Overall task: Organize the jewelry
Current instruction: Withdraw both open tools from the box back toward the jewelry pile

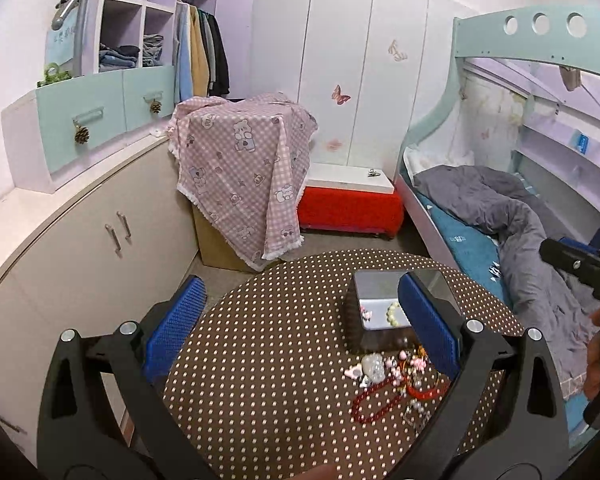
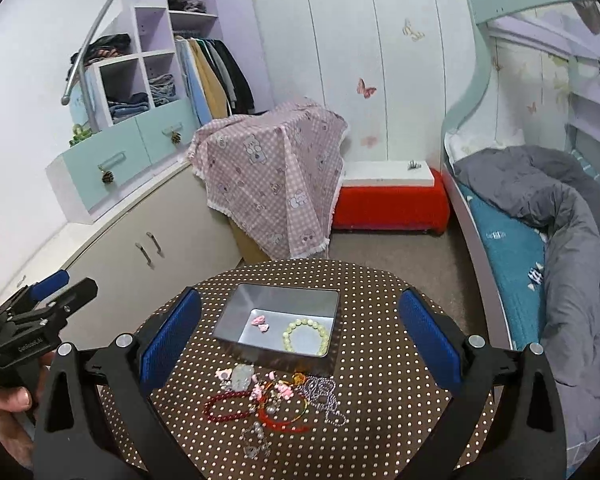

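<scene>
We hold both grippers above a round table in a brown cloth with pale dots point(image 2: 380, 360), and neither carries anything: the left gripper point(image 1: 302, 328) has its blue ribbed pads point(image 1: 176, 320) spread wide, and the right gripper point(image 2: 300, 338) stands just as wide and empty. The jewelry is in two places. In the open rectangular grey metal tin point(image 2: 278, 326) lie a pale green bead bracelet point(image 2: 306, 336) and a few small pink charms point(image 2: 260, 323), apart from each other. Just in front of the tin, on the cloth, lies a tangled heap point(image 2: 272, 400): a dark red bead bracelet point(image 2: 224, 404), a thin red cord bangle point(image 2: 284, 416), a silvery ball chain point(image 2: 324, 396), a clear whitish pendant point(image 2: 242, 374) and more pink bits. We judge all of it light, limp and slippery, likely to snag and drag neighbours along. The red bead loop at the heap's left edge looks freest, so pinching across its outer beads seems safest.
</scene>
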The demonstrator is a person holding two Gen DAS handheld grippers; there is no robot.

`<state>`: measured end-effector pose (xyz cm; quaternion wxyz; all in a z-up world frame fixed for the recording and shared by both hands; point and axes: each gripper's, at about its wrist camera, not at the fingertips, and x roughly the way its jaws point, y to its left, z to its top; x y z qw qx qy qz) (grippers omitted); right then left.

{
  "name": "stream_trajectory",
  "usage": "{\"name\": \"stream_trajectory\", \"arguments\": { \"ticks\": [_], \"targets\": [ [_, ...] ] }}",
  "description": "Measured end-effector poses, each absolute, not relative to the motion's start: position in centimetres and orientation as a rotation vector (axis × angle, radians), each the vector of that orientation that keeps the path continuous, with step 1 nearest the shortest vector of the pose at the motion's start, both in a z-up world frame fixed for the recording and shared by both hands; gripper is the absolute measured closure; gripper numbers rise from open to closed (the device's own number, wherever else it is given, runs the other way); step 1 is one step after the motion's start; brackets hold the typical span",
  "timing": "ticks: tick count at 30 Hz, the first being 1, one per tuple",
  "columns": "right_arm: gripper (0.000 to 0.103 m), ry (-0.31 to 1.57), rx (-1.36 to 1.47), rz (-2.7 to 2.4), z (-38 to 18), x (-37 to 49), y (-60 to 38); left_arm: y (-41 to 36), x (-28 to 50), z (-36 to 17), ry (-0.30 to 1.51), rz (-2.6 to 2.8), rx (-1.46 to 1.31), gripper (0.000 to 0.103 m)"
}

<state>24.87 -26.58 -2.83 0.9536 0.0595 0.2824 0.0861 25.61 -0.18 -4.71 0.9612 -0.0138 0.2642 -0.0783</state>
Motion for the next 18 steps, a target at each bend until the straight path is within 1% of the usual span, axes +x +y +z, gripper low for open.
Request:
{"name": "stream_trajectory", "arguments": {
  "ticks": [11,18],
  "targets": [
    [0.008,0.563,0.109,0.159,-4.1,21.1,-26.1,-0.1,22.4,-7.0,0.536,-0.149,0.039,0.008],
    [0.008,0.613,0.119,0.151,-7.0,19.7,-26.6,-0.3,22.4,-9.6,0.602,-0.147,0.055,0.008]
  ]
}}
